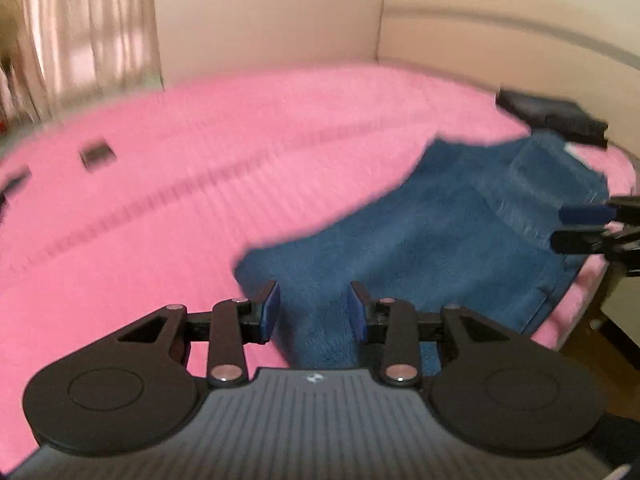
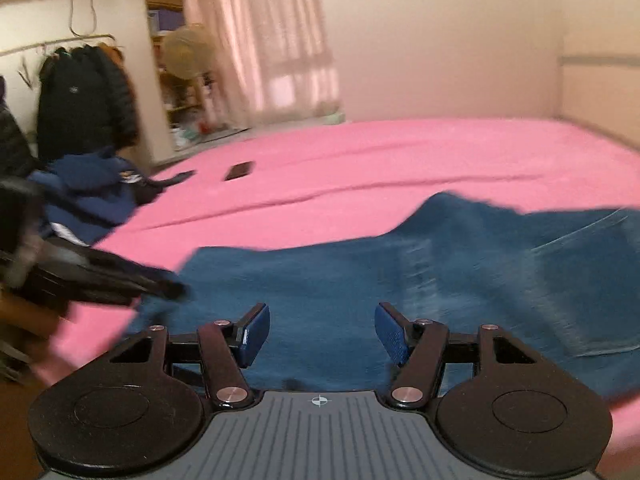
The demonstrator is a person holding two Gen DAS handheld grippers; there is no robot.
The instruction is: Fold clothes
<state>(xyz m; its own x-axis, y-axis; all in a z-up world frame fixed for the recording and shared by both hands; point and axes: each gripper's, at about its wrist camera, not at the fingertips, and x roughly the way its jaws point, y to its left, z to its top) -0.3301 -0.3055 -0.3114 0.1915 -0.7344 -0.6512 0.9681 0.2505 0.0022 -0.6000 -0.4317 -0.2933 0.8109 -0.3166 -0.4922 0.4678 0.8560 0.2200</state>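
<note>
A pair of blue jeans (image 1: 432, 232) lies spread on the pink bed cover (image 1: 200, 184); it also shows in the right wrist view (image 2: 360, 280). My left gripper (image 1: 314, 310) is open, its jaws on either side of a jeans edge near the bed's front. My right gripper (image 2: 322, 332) is open just above the jeans, holding nothing. The right gripper's fingers (image 1: 580, 226) show at the right edge of the left wrist view. The left gripper (image 2: 120, 276) appears blurred at the left of the right wrist view.
A folded dark garment (image 1: 552, 116) lies at the far right of the bed. A dark blue garment (image 2: 92, 196) is heaped at the bed's left edge. A phone (image 2: 239, 171) lies on the cover. A coat rack, a fan and curtains stand behind.
</note>
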